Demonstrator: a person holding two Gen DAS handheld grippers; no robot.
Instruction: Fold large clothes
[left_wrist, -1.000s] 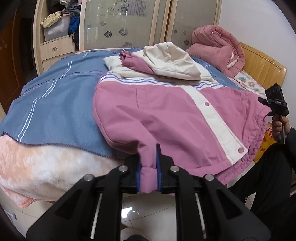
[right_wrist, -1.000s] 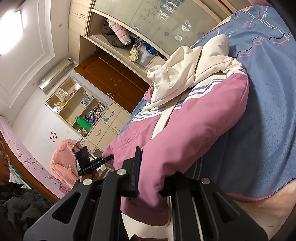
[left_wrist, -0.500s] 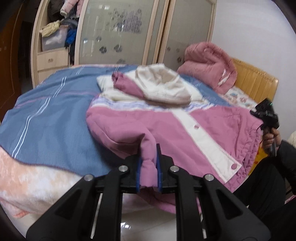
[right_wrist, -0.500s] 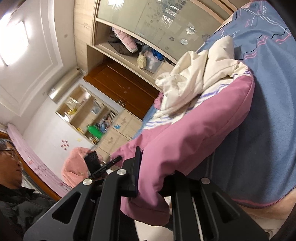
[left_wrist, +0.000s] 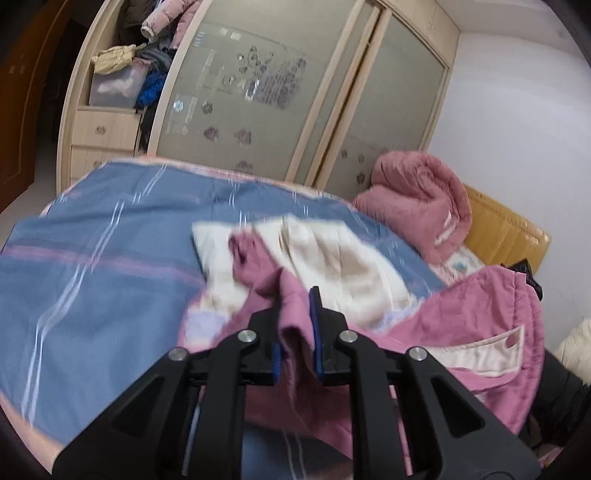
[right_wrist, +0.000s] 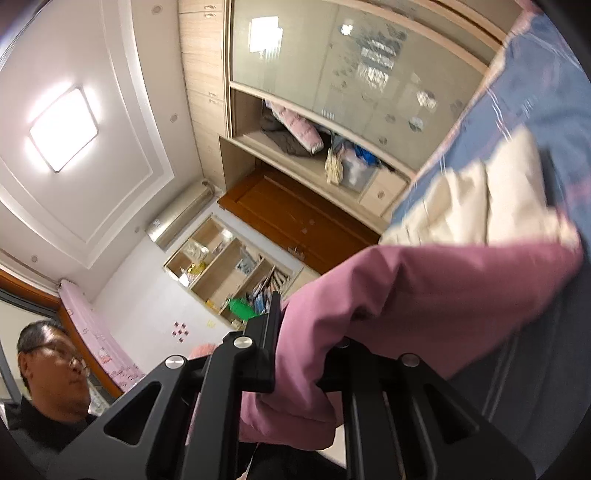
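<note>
Pink-and-cream jacket (left_wrist: 461, 317); blue bedspread (left_wrist: 92, 295), white and pink stripes.

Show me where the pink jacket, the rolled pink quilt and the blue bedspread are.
pink jacket (left_wrist: 476, 314), left wrist view, on its lifted pink front panel.
rolled pink quilt (left_wrist: 417, 195), left wrist view, on the middle of the roll.
blue bedspread (left_wrist: 92, 295), left wrist view, on its bare striped surface.
</note>
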